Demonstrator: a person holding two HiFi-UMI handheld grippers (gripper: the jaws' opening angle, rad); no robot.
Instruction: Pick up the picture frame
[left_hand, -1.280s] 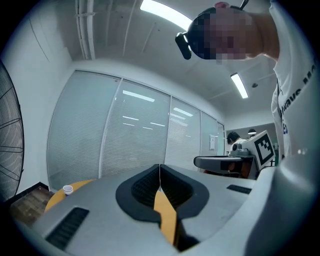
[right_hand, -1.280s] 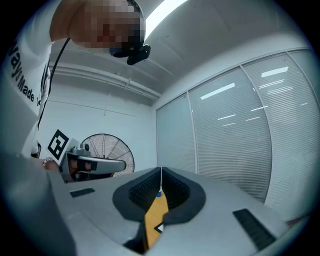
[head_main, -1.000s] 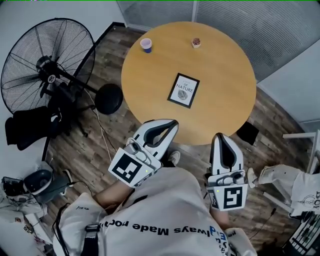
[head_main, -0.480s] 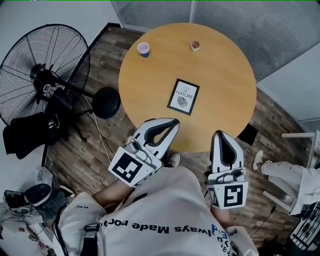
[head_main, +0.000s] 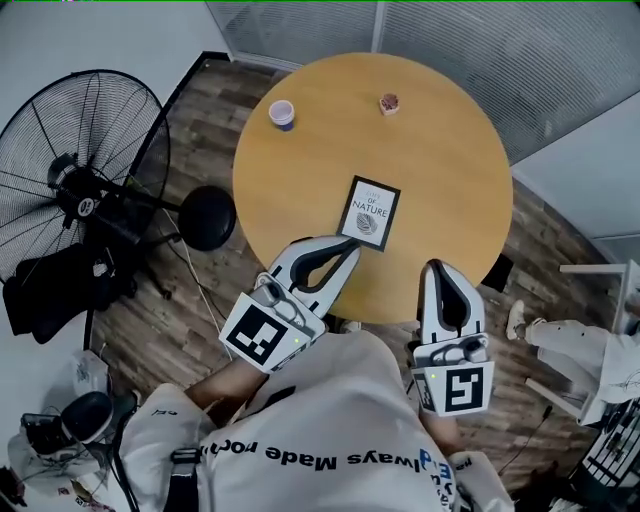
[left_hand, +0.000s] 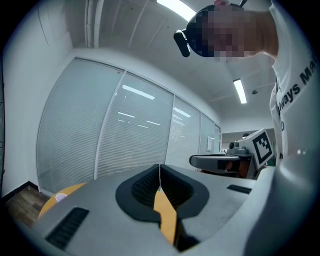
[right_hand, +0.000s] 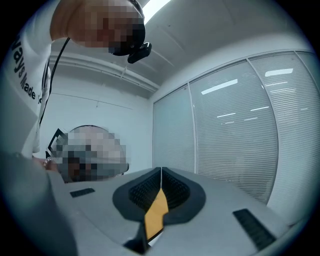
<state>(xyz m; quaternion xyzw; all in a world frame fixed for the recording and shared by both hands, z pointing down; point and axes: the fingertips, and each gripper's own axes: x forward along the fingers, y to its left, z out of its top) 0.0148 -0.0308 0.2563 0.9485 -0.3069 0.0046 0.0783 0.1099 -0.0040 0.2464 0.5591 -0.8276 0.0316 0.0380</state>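
Note:
A black picture frame (head_main: 369, 213) with a white leaf print lies flat on the round wooden table (head_main: 450, 150), near its front edge. My left gripper (head_main: 349, 244) reaches over the table's near rim, its tips just short of the frame's lower corner; its jaws are shut and empty. My right gripper (head_main: 441, 270) hovers over the rim to the right of the frame, jaws also closed on nothing. In the left gripper view the jaw tips (left_hand: 160, 167) meet in a line, with the table (left_hand: 55, 202) at lower left. The right gripper view shows its closed tips (right_hand: 161, 172).
A small purple cup (head_main: 283, 114) and a small brown object (head_main: 389, 103) stand at the table's far side. A large black floor fan (head_main: 80, 190) with its round base (head_main: 207, 218) stands left of the table. Glass walls with blinds (head_main: 480, 50) run behind. Clutter lies on the floor.
Both grippers have moved forward toward the table; their tips now overlap its near rim, and the left tips are close to the frame. Both stay shut.

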